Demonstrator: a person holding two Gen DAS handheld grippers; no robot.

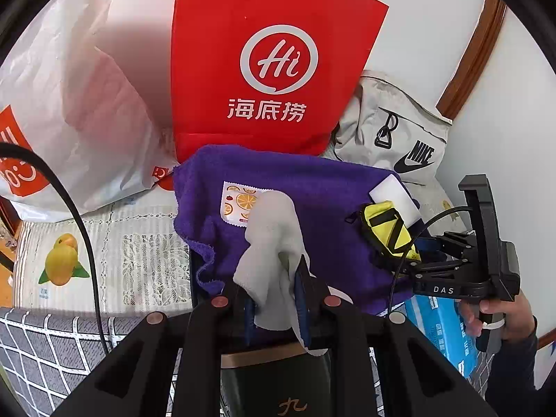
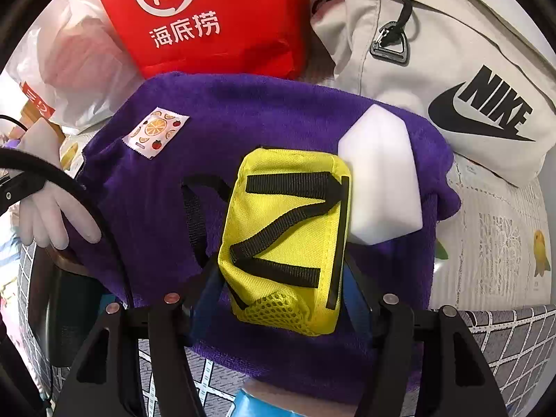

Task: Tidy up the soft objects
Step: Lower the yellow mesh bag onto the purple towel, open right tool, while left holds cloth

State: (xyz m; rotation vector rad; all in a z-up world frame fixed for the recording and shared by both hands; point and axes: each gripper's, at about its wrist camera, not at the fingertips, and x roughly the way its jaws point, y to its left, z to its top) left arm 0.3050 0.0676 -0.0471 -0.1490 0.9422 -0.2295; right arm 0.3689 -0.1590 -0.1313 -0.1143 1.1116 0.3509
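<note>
1. Towel (image 1: 312, 208): purple, spread in the middle of the table (image 1: 139, 250) in front of the red bag; a fruit-print packet (image 1: 239, 206) lies on its left part, a white sponge (image 1: 396, 196) on its right far corner.
2. At far left a white plastic bag (image 1: 69, 111) leans by the wall; a lace cloth with a lemon print (image 1: 62, 260) covers the table below it.
3. Left gripper (image 1: 274, 299): its jaws are closed on a grey glove (image 1: 271, 239), which hangs bunched over the towel's near edge; in the right wrist view the glove's pale fingers (image 2: 52, 219) droop at the towel's left side.
4. Below the left gripper sits a dark bottle (image 1: 278, 382) with a gold band, partly hidden.
5. Red bag (image 1: 271, 62): upright behind the towel, white "Hi" logo facing the camera.
6. Right gripper (image 2: 281, 295): its jaws clamp a yellow pouch (image 2: 288, 236) with black straps, held over the towel's right half; the pouch's far right corner touches the sponge (image 2: 382, 173).
7. Grey Nike bag (image 2: 451, 80): slumped behind the towel's right corner, against the wall.
8. A blue box (image 1: 441, 330) lies at the towel's near right, under the right gripper.
</note>
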